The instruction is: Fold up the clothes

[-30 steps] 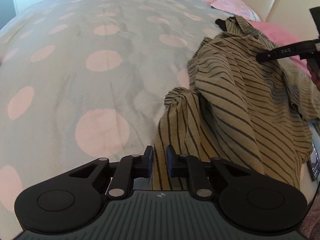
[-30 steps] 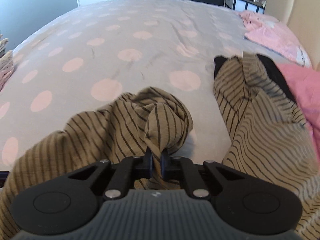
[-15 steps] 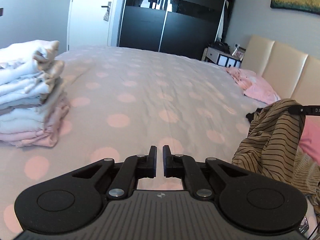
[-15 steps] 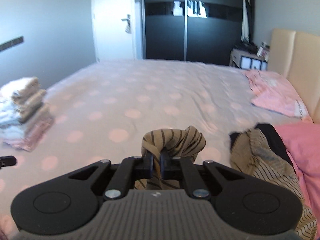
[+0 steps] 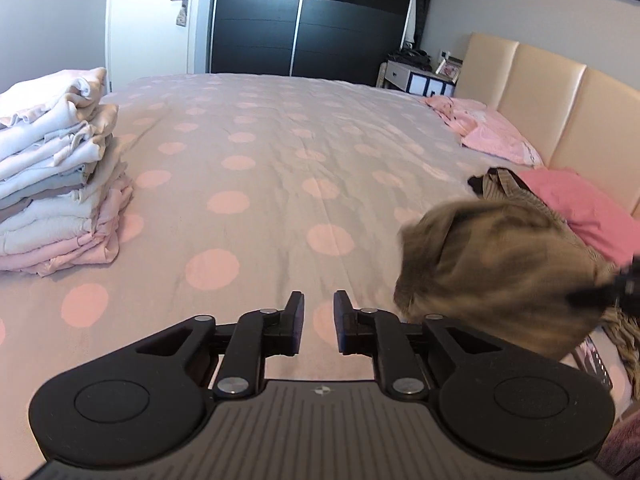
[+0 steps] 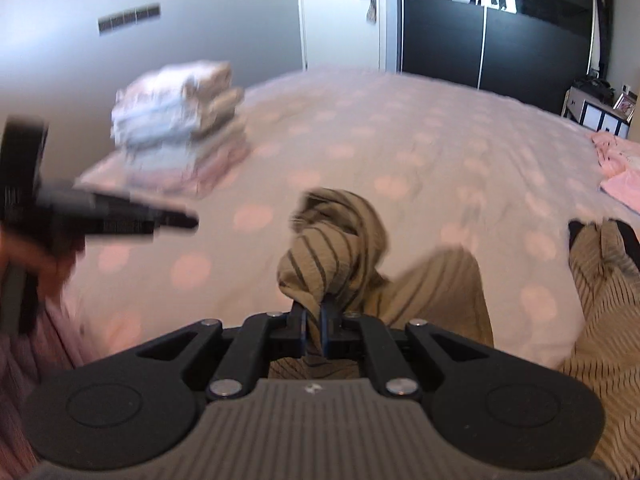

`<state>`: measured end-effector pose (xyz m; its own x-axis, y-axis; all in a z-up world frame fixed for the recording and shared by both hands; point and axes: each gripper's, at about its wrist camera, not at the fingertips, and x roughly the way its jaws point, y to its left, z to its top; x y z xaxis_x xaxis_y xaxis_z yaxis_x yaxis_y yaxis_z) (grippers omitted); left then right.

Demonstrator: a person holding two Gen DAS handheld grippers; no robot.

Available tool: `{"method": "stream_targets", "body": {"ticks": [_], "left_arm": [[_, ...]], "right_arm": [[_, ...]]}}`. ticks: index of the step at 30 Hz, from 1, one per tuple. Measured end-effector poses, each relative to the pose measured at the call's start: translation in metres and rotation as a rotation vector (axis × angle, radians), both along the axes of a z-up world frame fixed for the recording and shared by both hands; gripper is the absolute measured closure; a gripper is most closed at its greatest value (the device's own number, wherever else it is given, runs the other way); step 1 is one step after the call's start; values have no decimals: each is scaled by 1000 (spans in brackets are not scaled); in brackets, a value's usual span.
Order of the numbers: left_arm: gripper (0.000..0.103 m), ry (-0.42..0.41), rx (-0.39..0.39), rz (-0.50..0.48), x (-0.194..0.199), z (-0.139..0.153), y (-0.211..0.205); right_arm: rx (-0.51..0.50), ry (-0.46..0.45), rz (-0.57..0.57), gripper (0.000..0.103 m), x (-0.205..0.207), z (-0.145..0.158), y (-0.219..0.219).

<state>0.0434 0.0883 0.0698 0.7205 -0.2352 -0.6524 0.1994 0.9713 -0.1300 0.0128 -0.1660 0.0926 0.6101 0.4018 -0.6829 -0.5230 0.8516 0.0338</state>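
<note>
Left wrist view: the left gripper [image 5: 318, 322] hovers above a bed [image 5: 280, 152] whose grey cover has pink dots; its two black fingers stand apart with a clear gap and nothing between them; to its right, a bunched tan garment with dark stripes [image 5: 496, 272] is lifted off the cover and blurred, with more of it trailing down at the right edge; the dark tip of the right gripper [image 5: 600, 294] shows at that edge, touching the cloth; a stack of folded clothes [image 5: 56, 176], white over pink, sits on the bed's left side; pink pillows [image 5: 576, 208] lie by a cream headboard [image 5: 560, 116]; a black wardrobe [image 5: 312, 16] stands beyond the bed.

Right wrist view: the right gripper [image 6: 314, 326] is clamped on a fold of the striped garment [image 6: 332, 252], which rises in a knot just past the fingers and drapes down to the right onto the bed [image 6: 400, 128]; the left gripper [image 6: 176, 220] appears blurred at left, well apart from the cloth; the folded stack [image 6: 176, 120] sits behind it, also blurred.
</note>
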Motion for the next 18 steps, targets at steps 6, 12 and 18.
{"method": "stream_targets", "body": {"ticks": [6,12,18], "left_arm": [[85,63,31,-80,-11,-23,-12],[85,138,85,-192,-21,-50,-39],[85,165,108,-294,-20,-64,-61]], "right_arm": [[-118,133,-63,96,-16,-57,-37],[-214,249,-119,96,-18,-106,-66],[-231,174,-101,71,-28,-90,-64]]}}
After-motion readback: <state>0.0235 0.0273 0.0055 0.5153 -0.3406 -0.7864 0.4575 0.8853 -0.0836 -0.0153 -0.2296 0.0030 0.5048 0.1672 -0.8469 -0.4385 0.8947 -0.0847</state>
